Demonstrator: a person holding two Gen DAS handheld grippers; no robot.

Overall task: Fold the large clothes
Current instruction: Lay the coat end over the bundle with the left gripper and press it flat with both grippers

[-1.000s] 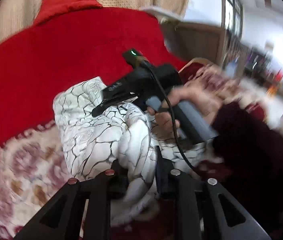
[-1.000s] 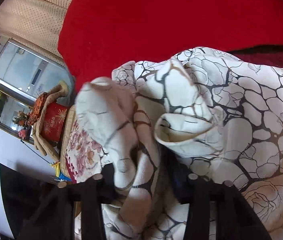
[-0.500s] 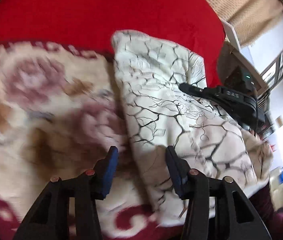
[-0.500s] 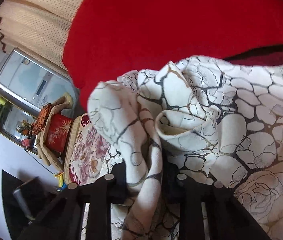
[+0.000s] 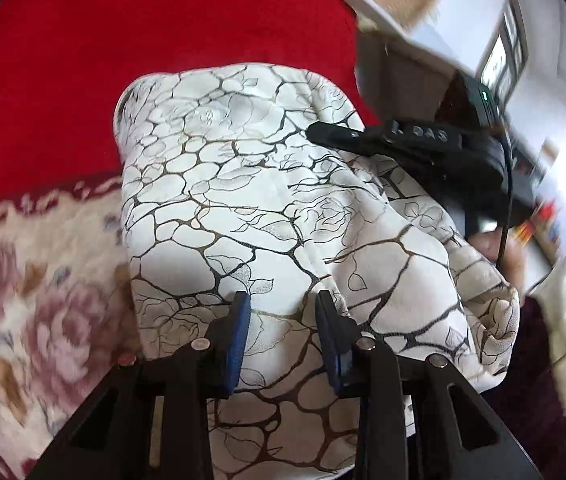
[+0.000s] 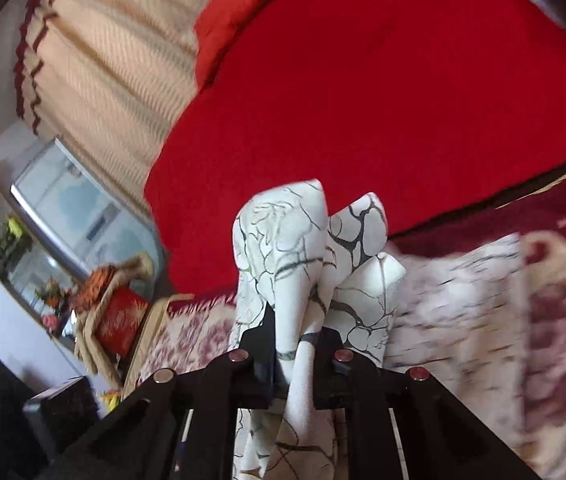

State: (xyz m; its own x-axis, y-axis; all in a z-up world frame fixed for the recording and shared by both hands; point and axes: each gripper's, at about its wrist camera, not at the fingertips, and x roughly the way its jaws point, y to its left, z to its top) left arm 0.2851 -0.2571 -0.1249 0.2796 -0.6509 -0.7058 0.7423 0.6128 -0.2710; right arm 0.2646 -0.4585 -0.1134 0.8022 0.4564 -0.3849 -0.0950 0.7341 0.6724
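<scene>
The white garment (image 5: 251, 200) with a black crackle-and-rose print lies folded on a floral blanket. My left gripper (image 5: 283, 312) is open, its blue pads (image 5: 239, 332) hovering over the garment's near edge with nothing between them. My right gripper (image 6: 295, 344) is shut on a bunched fold of the same garment (image 6: 295, 248), which stands up between its fingers. The right gripper (image 5: 403, 140) also shows in the left wrist view, at the garment's far right side.
A red bedspread (image 5: 123, 60) covers the bed behind the garment. The cream and pink floral blanket (image 5: 23, 300) lies underneath. A red pillow (image 6: 239, 12), beige curtains (image 6: 103, 60) and a cabinet with a red cushion (image 6: 119, 316) stand to the left.
My left gripper let go of the garment, opened and swung back over its near edge. My right gripper kept its hold and lifted its fold, so less fabric fills its view.
</scene>
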